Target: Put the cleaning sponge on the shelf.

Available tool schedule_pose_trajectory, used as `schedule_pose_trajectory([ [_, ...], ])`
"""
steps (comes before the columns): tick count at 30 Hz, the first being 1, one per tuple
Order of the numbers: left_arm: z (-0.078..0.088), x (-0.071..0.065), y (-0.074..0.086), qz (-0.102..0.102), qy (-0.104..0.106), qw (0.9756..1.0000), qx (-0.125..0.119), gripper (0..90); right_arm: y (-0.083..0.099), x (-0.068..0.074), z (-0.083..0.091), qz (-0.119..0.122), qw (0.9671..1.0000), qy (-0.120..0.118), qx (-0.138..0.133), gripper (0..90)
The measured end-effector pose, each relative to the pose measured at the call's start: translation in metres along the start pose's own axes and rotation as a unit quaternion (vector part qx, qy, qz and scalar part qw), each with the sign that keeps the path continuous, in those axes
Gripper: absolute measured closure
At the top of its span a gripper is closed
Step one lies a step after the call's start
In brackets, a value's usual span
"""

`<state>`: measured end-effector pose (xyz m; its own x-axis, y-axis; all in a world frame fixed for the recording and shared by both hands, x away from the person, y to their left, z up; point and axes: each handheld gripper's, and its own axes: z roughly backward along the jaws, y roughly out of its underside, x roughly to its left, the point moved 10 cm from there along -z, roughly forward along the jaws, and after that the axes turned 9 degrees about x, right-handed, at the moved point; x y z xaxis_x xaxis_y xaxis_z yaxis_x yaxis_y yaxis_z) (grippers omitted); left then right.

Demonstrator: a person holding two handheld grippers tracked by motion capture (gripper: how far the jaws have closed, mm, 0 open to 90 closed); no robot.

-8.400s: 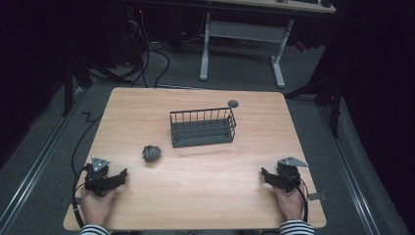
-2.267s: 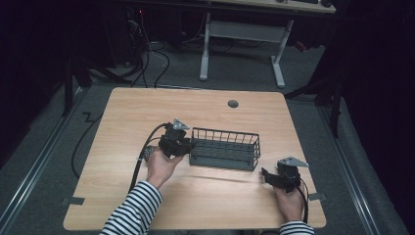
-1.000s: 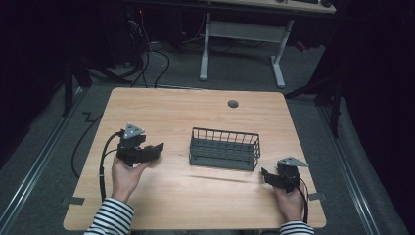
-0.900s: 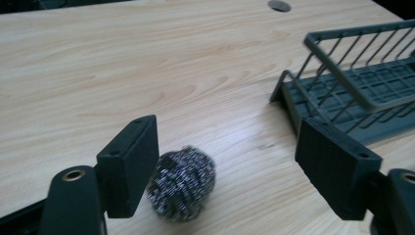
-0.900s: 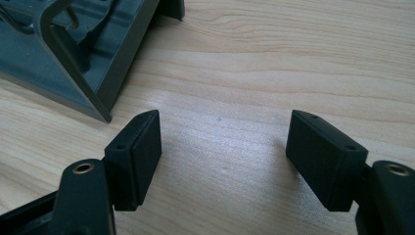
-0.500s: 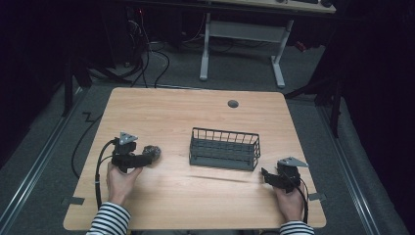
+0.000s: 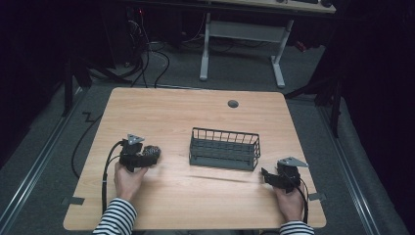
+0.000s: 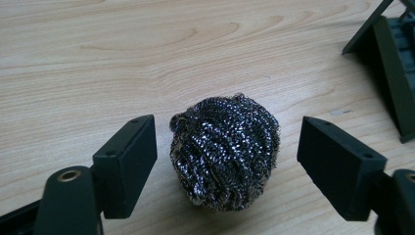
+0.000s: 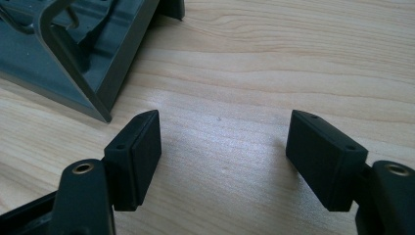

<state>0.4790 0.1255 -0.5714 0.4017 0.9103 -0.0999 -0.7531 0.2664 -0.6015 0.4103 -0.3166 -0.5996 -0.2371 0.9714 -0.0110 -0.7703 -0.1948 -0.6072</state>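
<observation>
While your left gripper [image 8: 225,147] is sitting with its jaws spread wide, the round ball of silvery steel-wool scourer [image 8: 225,152] is lying between them on the pale wooden table [image 7: 195,112], touching neither. Your right gripper [image 9: 222,156] is resting with jaws apart on nothing, the dark grey wire basket [image 7: 224,148] standing at its ten o'clock.

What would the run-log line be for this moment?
left gripper: open, jaws either side of steel wool ball, not closed | right gripper: open, idle beside wire basket | ball on table
</observation>
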Motion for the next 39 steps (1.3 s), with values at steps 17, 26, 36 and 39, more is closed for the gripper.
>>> schedule_pose_trajectory([
  [17, -0.011, -0.001, 0.003, -0.004, -0.004, 0.9999, 0.012, 37.5, 0.000, 0.000, 0.000, 0.000, 1.0000, -0.001, 0.000, 29.1],
  [26, -0.009, -0.003, 0.002, -0.006, 0.003, 0.9999, 0.008, 39.9, 0.000, 0.000, 0.000, 0.000, 1.0000, -0.001, 0.000, 29.0],
  [36, -0.001, -0.008, 0.001, -0.010, 0.021, 0.9997, 0.002, 40.9, 0.000, 0.000, 0.000, 0.000, 1.0000, -0.001, 0.000, 29.0],
  [39, 0.002, -0.008, 0.000, -0.011, 0.025, 0.9996, 0.000, 41.0, 0.000, 0.000, 0.000, -0.001, 1.0000, -0.001, 0.000, 29.0],
])
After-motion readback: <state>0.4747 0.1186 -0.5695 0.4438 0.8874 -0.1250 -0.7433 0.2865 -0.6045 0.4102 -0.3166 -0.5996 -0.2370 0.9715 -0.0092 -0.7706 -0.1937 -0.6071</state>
